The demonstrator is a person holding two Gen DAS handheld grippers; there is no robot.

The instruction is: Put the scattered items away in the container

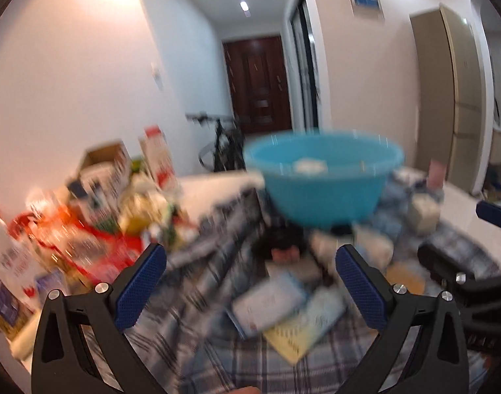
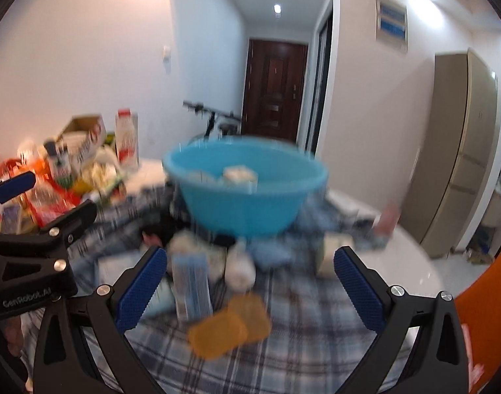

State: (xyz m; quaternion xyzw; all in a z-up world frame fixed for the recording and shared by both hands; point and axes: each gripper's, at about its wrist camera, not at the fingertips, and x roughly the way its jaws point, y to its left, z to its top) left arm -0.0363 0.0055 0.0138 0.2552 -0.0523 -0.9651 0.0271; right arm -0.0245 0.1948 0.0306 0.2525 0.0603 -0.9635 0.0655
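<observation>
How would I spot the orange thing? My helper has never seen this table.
Find the round light-blue plastic basin on the plaid tablecloth. Nearer the camera lie flat, translucent orange rounded-square pads, overlapping. Nothing else among the pale blue and white packets nearby is amber.

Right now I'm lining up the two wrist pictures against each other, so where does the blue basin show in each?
Left wrist view: the blue basin sits right of centre, above the open left gripper.
Right wrist view: the blue basin sits at centre, above the open right gripper.
Shared landmark: the dark red door at the end of the hallway, behind the basin.
</observation>
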